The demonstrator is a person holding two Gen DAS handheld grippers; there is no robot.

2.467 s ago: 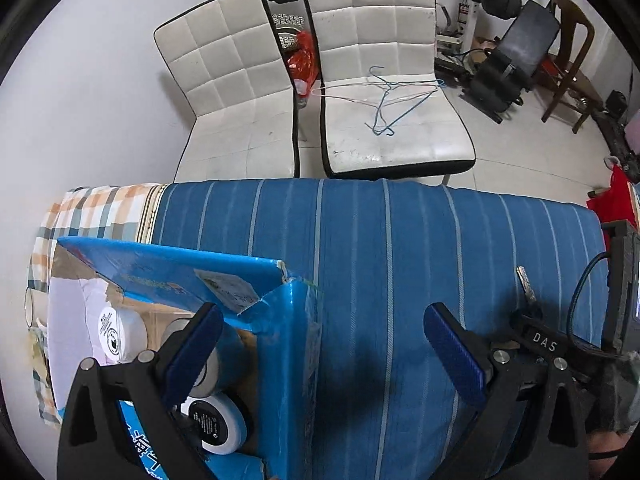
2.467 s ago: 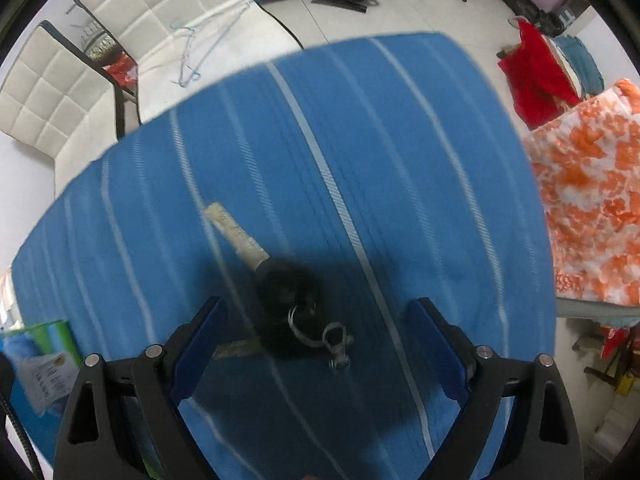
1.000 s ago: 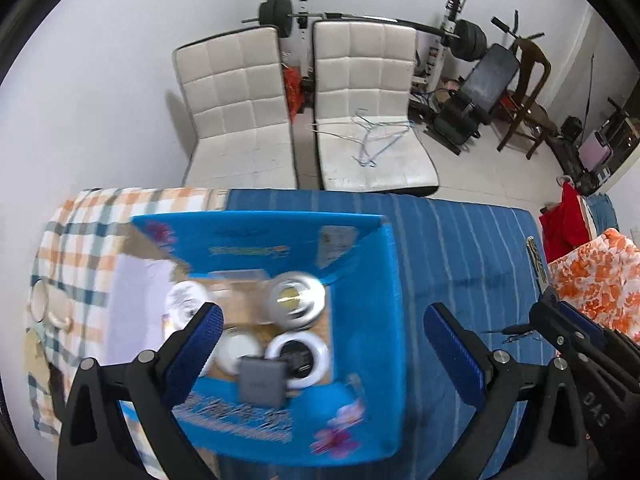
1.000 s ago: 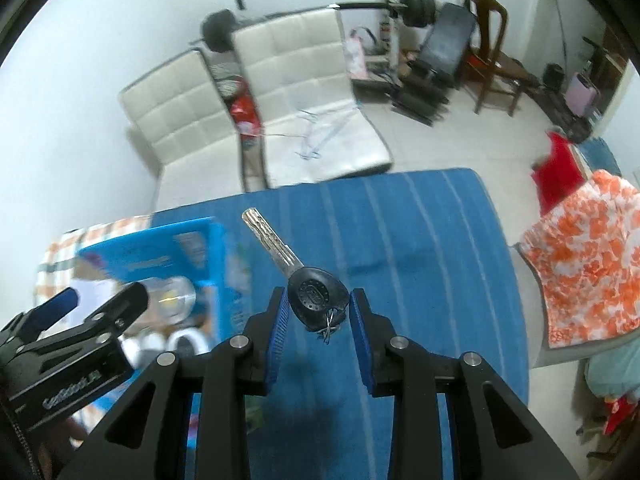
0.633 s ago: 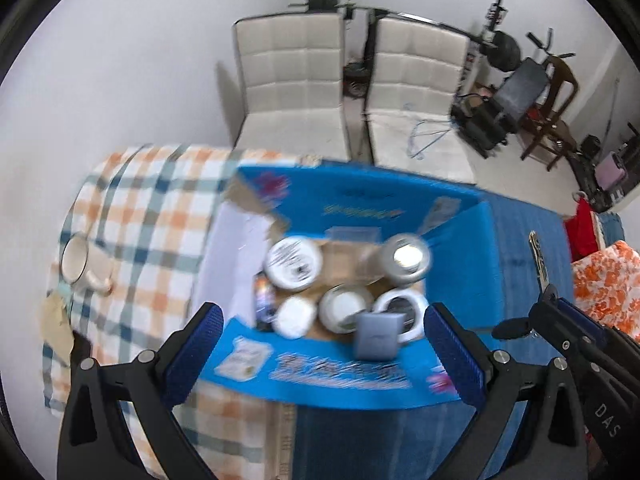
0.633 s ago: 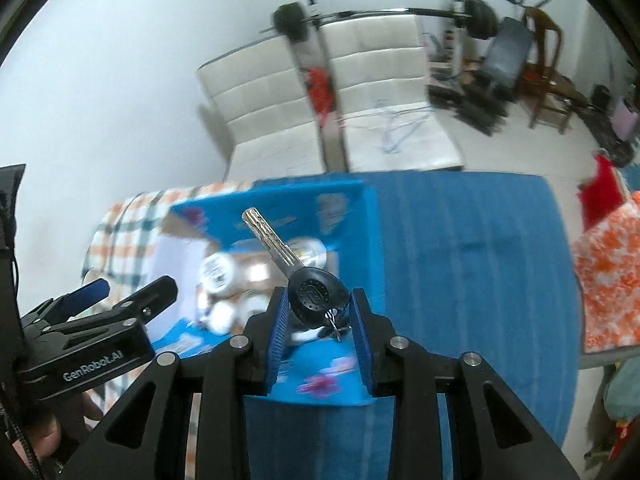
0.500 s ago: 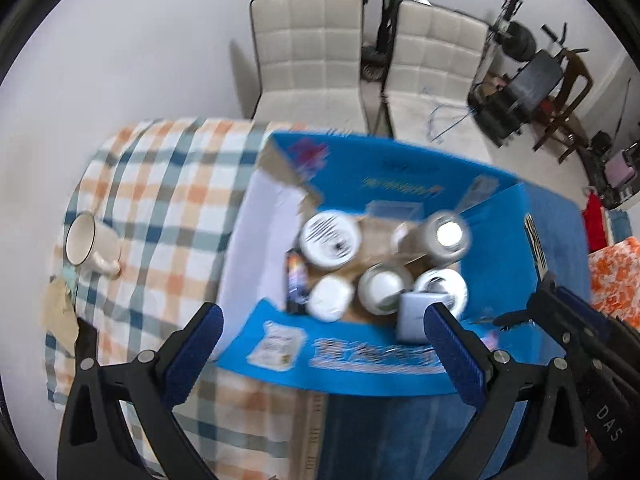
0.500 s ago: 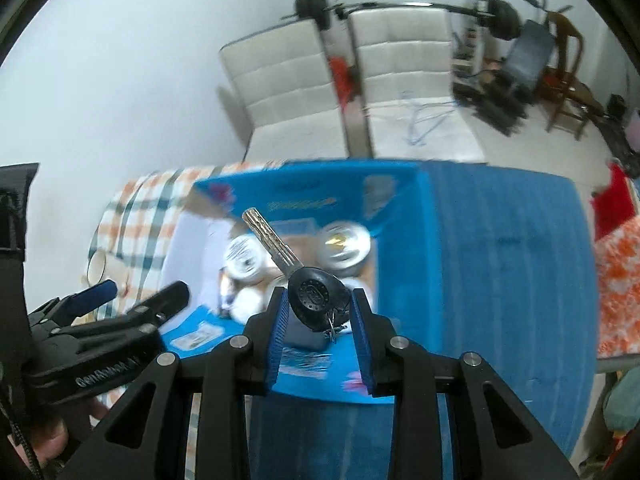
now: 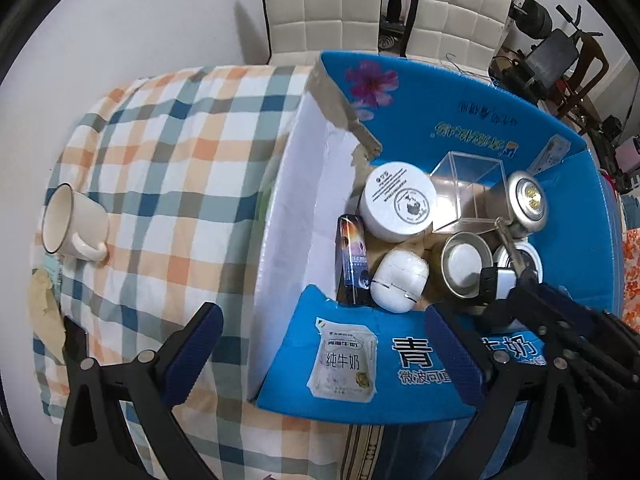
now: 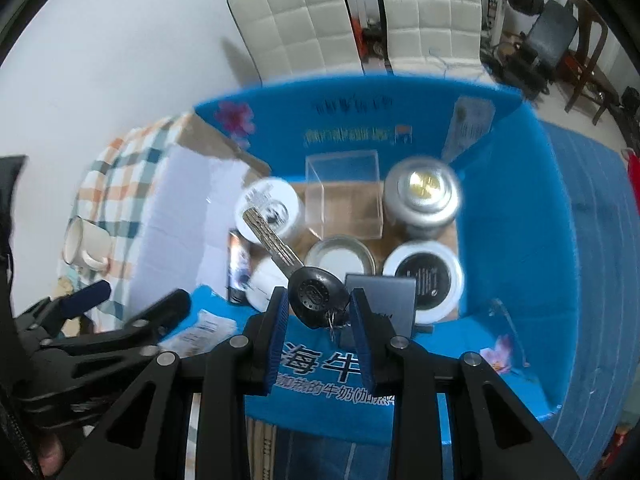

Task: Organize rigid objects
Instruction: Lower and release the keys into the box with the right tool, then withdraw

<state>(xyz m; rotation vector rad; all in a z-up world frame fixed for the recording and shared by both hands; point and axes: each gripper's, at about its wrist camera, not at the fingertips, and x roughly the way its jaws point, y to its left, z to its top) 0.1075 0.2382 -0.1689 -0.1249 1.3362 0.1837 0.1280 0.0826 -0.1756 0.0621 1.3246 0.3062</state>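
My right gripper (image 10: 319, 305) is shut on the black head of a key (image 10: 316, 296), its silver blade pointing up-left over the open blue cardboard box (image 10: 516, 208). Inside the box stand white jars (image 10: 424, 276), a silver tin (image 10: 422, 190), a clear plastic cube (image 10: 342, 196) and a grey flat case (image 10: 380, 300). In the left wrist view my left gripper (image 9: 320, 344) is open above the box's near flap (image 9: 344, 364), nothing between its fingers. The right gripper (image 9: 520, 280) with the key shows at that view's right, over the box (image 9: 452, 120).
The box sits where a checked cloth (image 9: 168, 160) meets a blue striped cloth (image 10: 592, 200). A cream mug (image 9: 72, 224) lies on its side at the left. Two white padded chairs (image 9: 320, 4) and gym equipment (image 9: 552, 52) stand beyond the table.
Both grippers have swept left from the blue striped cloth to above the box and come lower. The right gripper, earlier open over the key, now carries it.
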